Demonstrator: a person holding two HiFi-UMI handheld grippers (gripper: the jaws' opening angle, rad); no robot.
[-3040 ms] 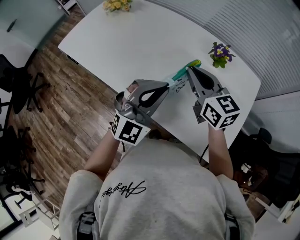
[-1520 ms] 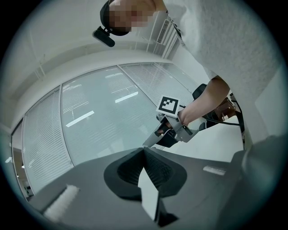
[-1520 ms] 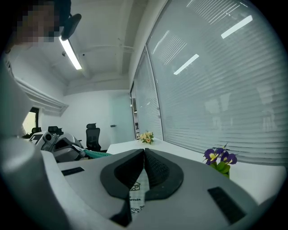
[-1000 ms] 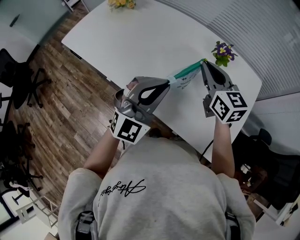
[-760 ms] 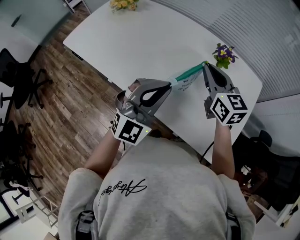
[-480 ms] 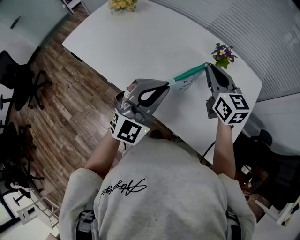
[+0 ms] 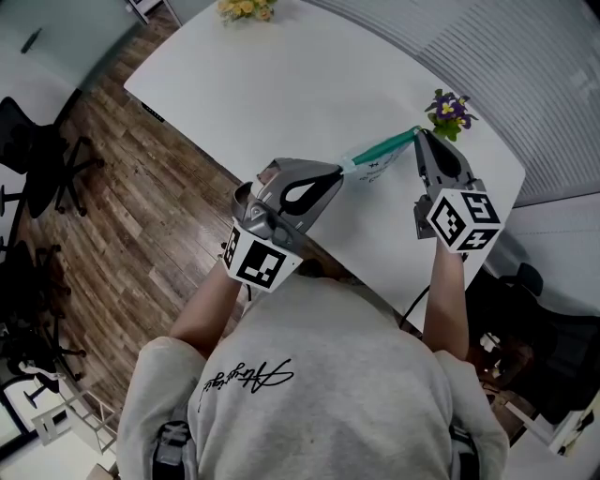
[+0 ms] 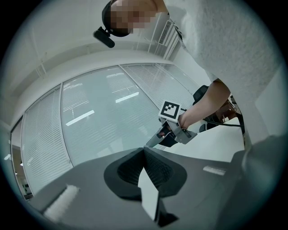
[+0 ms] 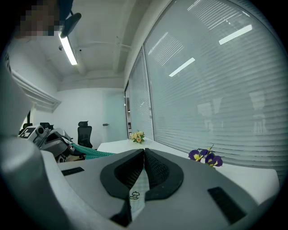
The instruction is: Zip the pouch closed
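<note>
**Pouch held taut between two hand-held grippers**

Seen from above, a person in a grey sweatshirt (image 7: 319,375) reaches over the near edge of a white tabletop (image 7: 281,84) with a gripper in each hand. The left gripper (image 7: 338,170) has its jaws clamped on one end of a small white pouch (image 7: 373,161). Its own view shows white material pinched flat between the ribbed pads. The right gripper (image 7: 419,139) has its jaws closed tight on the pouch's far end, over a white strip that carries a small printed mark. The pouch hangs stretched between the two grippers, with its green zipper edge (image 7: 384,146) running in a straight line from one to the other. Whether it touches the tabletop cannot be told. Just beyond the right gripper stands a small bunch of purple flowers (image 7: 448,110), and yellow flowers (image 7: 246,8) sit at the far end. Black office chairs (image 7: 42,159) stand on the wood floor (image 7: 141,234) at left.
</note>
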